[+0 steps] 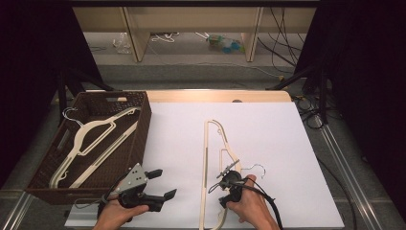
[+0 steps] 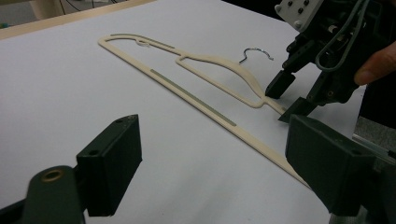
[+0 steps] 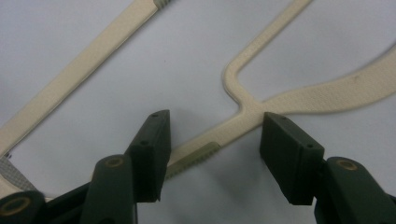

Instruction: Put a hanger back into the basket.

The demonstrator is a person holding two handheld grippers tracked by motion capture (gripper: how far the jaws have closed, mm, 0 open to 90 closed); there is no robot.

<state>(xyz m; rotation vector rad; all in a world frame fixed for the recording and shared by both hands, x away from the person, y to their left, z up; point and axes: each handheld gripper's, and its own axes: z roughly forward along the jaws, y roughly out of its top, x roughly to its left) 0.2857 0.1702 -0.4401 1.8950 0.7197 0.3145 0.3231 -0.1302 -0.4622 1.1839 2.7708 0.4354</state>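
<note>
Right gripper view shows the cream hanger (image 3: 243, 119) lying flat on the white tabletop (image 3: 196, 60), with its thin shoulder strip passing between the two black jaws. They stand about half open, one on each side of the strip just below the fork where the inner loop branches off. The pads are not pressing on it, so nothing is gripped yet.

From above, the hanger (image 1: 208, 163) lies lengthwise, its long bar running away from the person toward the far edge, the wire hook (image 1: 256, 167) pointing off to the right. The right gripper (image 1: 229, 184) sits over the near end of it, plainly the closer hand. The left gripper (image 1: 160, 184) hangs well off to the left, jaws wide apart and empty, near the corner of the woven basket (image 1: 139, 143), where another hanger (image 1: 91, 139) already lies.

The strip crosses the gap at a slant rather than squarely, so, as I judge it, closing straight in should catch it, provided the jaws stay low enough to get under the edge.
</note>
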